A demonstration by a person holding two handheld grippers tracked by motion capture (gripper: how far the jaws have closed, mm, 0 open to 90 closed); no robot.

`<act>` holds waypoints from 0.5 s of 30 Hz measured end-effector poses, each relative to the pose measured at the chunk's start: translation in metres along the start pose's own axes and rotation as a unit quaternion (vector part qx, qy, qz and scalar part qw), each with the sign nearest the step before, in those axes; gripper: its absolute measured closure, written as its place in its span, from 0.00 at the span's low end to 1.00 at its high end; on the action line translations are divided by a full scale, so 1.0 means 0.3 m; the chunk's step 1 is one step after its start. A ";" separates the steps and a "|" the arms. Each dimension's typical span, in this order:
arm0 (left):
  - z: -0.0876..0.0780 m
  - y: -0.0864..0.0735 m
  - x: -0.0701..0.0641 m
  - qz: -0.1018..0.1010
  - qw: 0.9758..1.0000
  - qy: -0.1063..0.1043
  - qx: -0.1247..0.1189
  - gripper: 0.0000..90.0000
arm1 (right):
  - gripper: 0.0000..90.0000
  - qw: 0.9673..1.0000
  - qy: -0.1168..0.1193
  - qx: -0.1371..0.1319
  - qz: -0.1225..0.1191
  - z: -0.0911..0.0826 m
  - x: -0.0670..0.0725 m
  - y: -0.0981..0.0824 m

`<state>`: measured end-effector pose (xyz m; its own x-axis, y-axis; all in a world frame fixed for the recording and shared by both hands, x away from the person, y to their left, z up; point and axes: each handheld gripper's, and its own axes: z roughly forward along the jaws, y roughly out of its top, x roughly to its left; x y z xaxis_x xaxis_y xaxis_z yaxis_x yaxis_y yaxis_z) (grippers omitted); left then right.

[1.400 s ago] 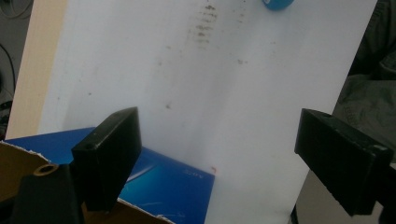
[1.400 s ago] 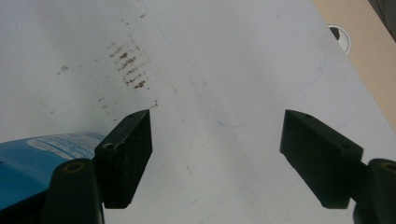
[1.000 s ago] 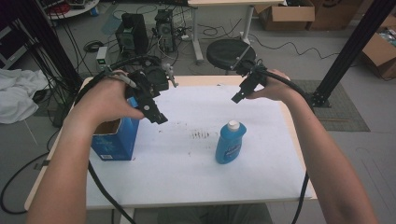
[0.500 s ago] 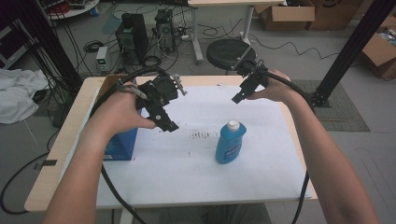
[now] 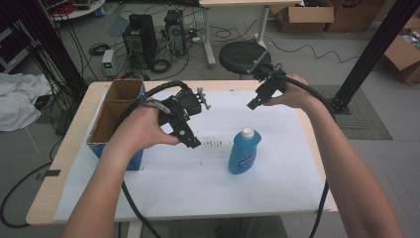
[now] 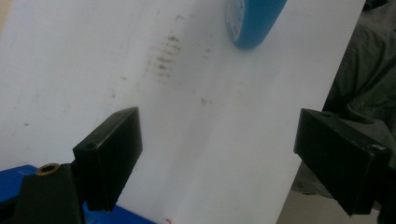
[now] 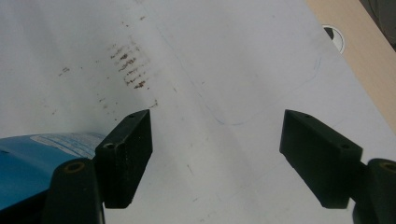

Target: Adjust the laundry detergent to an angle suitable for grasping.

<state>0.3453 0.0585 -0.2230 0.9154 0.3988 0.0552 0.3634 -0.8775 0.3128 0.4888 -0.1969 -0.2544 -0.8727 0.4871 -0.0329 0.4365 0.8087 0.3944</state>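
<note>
Bottle [image 5: 242, 152] upright betw. both open jaws, nr left gripper [image 5: 194, 144], untouched.

Behind your surface [image 5: 59, 198] you see a grey floor [image 5: 396, 158] with 2 computer towers [image 5: 140, 30], a round black stool [image 5: 242, 54], many loose cables [image 5: 54, 64], cardboard boxes [image 5: 403, 57] at right and a white cloth [image 5: 17, 99] at left.

Blue bottle [image 5: 242, 152] upright on white sheet [image 5: 208, 183], open cardboard box [image 5: 115, 109] left
</note>
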 end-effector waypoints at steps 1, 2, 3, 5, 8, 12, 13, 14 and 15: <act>0.004 0.002 -0.004 -0.001 1.000 0.000 -0.002 0.18 | 0.28 1.000 0.000 0.000 0.000 -0.001 0.000 -0.001; 0.013 0.007 -0.011 -0.001 1.000 -0.001 -0.006 0.18 | 0.28 1.000 0.000 0.000 -0.001 -0.001 0.000 -0.001; 0.018 0.009 -0.014 0.002 1.000 -0.002 -0.009 0.18 | 0.28 1.000 0.000 -0.001 0.000 -0.001 -0.001 -0.002; 0.023 0.010 -0.018 0.001 1.000 -0.005 -0.012 0.18 | 0.28 1.000 0.000 -0.001 0.000 -0.002 -0.001 -0.003; 0.050 0.018 -0.025 0.000 1.000 -0.007 -0.016 0.18 | 0.28 1.000 0.000 -0.001 0.001 -0.003 0.001 -0.005; 0.077 0.028 -0.032 0.001 1.000 -0.010 -0.020 0.18 | 0.28 1.000 0.000 0.000 0.002 -0.003 0.001 -0.006; 0.083 0.031 -0.034 0.000 1.000 -0.009 -0.023 0.18 | 0.28 1.000 0.000 -0.002 0.001 -0.003 0.001 -0.007; 0.083 0.031 -0.034 0.000 1.000 -0.009 -0.023 0.18 | 0.28 1.000 0.000 -0.002 0.001 -0.003 0.001 -0.007; 0.093 0.037 -0.036 -0.002 1.000 -0.011 -0.029 0.18 | 0.28 1.000 0.000 -0.001 0.001 -0.003 0.002 -0.007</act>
<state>0.3444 0.0369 -0.2466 0.9180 0.3951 0.0337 0.3563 -0.8591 0.3675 0.4872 -0.1985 -0.2543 -0.8719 0.4885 -0.0323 0.4376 0.8072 0.3963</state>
